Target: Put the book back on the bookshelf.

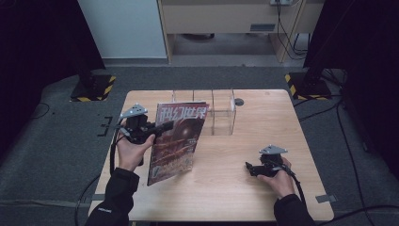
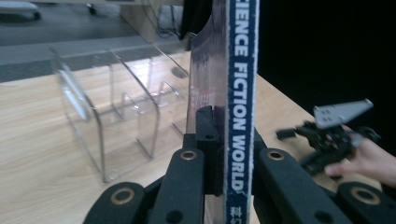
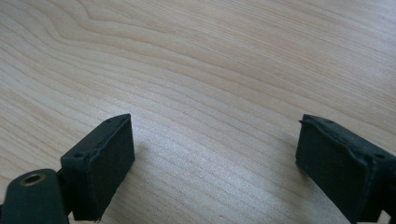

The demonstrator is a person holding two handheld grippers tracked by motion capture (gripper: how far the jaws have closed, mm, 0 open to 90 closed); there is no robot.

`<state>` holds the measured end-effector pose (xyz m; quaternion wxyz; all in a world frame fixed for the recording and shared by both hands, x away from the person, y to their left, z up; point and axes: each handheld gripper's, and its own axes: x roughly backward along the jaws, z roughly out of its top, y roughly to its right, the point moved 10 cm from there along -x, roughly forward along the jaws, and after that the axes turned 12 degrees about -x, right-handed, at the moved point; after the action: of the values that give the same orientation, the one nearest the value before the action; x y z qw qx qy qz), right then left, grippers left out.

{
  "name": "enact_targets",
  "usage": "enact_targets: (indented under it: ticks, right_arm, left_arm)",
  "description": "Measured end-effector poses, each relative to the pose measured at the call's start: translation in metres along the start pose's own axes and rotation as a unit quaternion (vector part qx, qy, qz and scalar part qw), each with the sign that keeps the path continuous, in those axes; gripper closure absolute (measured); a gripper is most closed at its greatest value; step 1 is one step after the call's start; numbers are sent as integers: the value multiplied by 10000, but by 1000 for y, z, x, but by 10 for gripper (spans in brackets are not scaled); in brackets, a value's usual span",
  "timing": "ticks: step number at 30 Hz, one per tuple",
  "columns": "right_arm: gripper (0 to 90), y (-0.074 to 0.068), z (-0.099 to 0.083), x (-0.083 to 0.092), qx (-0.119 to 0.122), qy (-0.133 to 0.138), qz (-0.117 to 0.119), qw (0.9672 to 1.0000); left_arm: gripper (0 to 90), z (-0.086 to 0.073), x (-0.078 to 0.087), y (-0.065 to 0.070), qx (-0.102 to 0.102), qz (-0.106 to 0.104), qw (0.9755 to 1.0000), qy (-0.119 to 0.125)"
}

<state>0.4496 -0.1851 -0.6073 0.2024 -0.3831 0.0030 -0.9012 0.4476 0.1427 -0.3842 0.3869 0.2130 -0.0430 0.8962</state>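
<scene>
The left hand-held gripper (image 1: 162, 126) clamps a magazine (image 1: 176, 141) by its spine, lettered "Science Fiction World" in its own view, beside a clear rack (image 2: 112, 112). The right hand-held gripper (image 3: 215, 163) gapes wide over bare tabletop (image 3: 210, 70).

the high view looks forward and down over the whole surface (image 1: 244, 183). the left gripper view faces right, close along a magazine (image 2: 240, 93), sharing the clear rack (image 2: 112, 126). the right gripper view sits very near the wood.
</scene>
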Motion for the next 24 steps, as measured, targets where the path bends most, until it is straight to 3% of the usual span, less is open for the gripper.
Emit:
enact_targets:
  ticks: [8,12,17,24]
  right_arm:
    - [94,1,0,-1,-26,-21,-56,10000]
    - [93,1,0,-1,-3,-28,-53,10000]
    - [90,1,0,-1,-16,-30,-65,10000]
    - [88,1,0,-1,-20,-12,-81,10000]
  left_arm:
    - [838,12,-2,-19,115,392,9991,100]
    - [837,22,-3,-24,151,424,9988,176]
    - [838,33,-9,-27,56,596,9980,186]
    - [838,41,-16,-33,-14,648,9979,71]
